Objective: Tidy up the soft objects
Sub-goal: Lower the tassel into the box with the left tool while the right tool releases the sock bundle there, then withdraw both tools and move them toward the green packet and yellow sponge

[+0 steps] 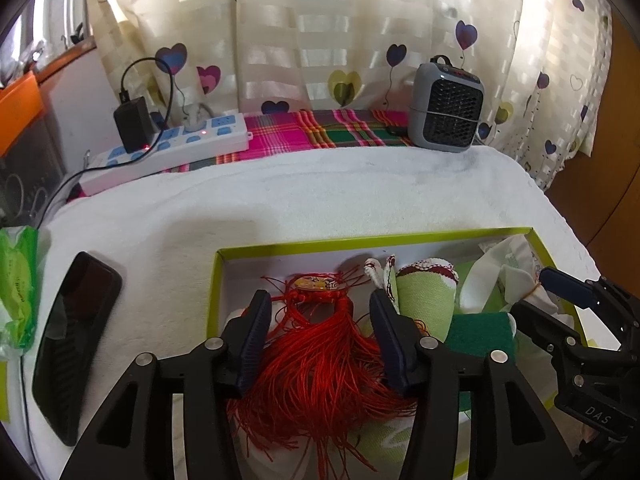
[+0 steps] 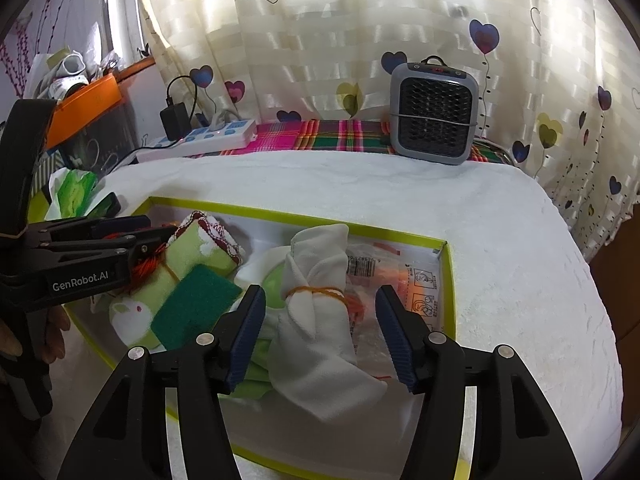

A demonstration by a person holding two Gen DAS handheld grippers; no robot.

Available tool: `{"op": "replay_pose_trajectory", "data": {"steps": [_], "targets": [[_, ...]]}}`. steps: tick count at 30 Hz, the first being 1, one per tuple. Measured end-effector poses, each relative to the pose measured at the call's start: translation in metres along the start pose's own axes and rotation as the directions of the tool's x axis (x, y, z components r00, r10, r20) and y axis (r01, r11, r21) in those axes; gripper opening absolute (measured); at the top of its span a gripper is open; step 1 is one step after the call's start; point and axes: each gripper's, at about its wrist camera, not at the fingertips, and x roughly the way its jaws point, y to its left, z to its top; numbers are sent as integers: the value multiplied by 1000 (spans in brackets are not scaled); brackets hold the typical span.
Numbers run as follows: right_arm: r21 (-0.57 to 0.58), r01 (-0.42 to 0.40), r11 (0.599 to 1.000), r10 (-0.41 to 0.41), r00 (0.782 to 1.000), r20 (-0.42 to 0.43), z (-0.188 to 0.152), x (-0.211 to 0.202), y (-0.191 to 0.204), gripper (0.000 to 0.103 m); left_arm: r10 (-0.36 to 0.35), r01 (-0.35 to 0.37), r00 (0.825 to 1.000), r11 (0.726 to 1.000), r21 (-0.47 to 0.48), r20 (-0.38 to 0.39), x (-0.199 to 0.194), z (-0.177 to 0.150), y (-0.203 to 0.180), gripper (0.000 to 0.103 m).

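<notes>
A shallow box with a yellow-green rim (image 1: 360, 240) (image 2: 280, 216) lies on a white towel and holds the soft things. A red tassel (image 1: 320, 360) rests at its left end between the fingers of my left gripper (image 1: 320, 304), whose pads stand apart from it, open. Beside it lie a rolled green cloth (image 1: 426, 300) (image 2: 200, 248) and a dark green sponge (image 1: 480, 332) (image 2: 196, 304). A white cloth bundle tied with an orange band (image 2: 316, 320) lies between the spread fingers of my right gripper (image 2: 320, 300), untouched. Each gripper shows in the other's view: right (image 1: 530, 293), left (image 2: 160, 228).
A black phone (image 1: 76, 340) and a green tissue pack (image 1: 16, 288) lie left of the box. A white power strip (image 1: 172, 148) and a grey heater (image 1: 448, 108) stand at the back by the curtain. A printed plastic packet (image 2: 400, 272) fills the box's right end.
</notes>
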Motion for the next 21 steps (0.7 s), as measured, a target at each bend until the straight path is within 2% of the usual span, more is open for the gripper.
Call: {"op": "replay_pose_trajectory", "data": {"steps": [11, 21], "targets": [[20, -12, 1000, 12, 1000, 21, -4, -15, -4, 59, -9, 9, 999, 1000, -1, 39, -28, -4, -6, 56], [37, -24, 999, 22, 999, 46, -15, -42, -11, 59, -1, 1, 998, 1000, 6, 61, -64, -29, -11, 56]]}}
